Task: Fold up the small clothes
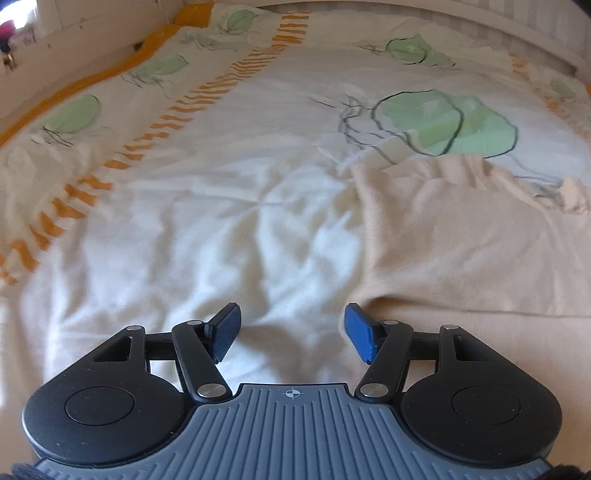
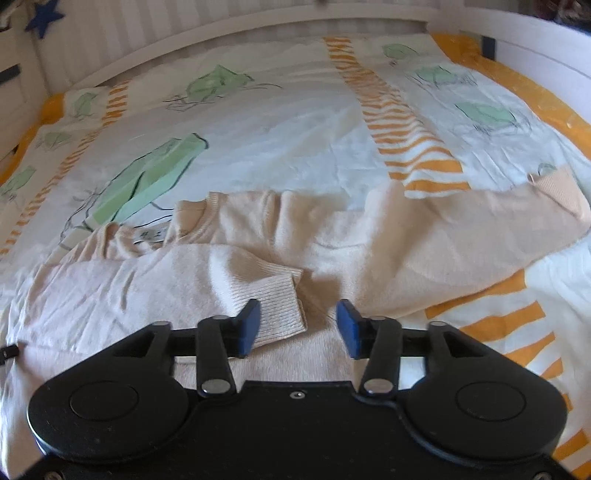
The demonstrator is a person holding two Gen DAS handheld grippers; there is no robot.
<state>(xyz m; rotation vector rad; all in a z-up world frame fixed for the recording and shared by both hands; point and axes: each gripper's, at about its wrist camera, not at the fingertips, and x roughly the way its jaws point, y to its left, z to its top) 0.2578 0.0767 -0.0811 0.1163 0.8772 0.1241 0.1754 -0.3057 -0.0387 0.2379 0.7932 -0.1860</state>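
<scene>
Sweater [image 1: 461, 236] in peach knit lies on the bedspread [image 1: 229, 206], filling the right side of the left wrist view. Left gripper [image 1: 292, 334] hovers over bare white spread just left of the garment's edge, blue pads wide apart, nothing between them. The right pad [image 1: 360, 332] sits close to the sweater edge; contact cannot be told. Spread is white with green shapes and orange stripes.

Right wrist view: same sweater [image 2: 221, 266] spread flat across the bed, neckline at the far side. One sleeve [image 2: 184, 273] is folded across the body, its ribbed cuff [image 2: 277, 306] lying between the pads of the right gripper [image 2: 298, 326]. Jaws apart, not clamped on the cuff. Other sleeve [image 2: 517, 218] stretches out to the right over an orange stripe. White bed frame [image 2: 258, 29] behind.
</scene>
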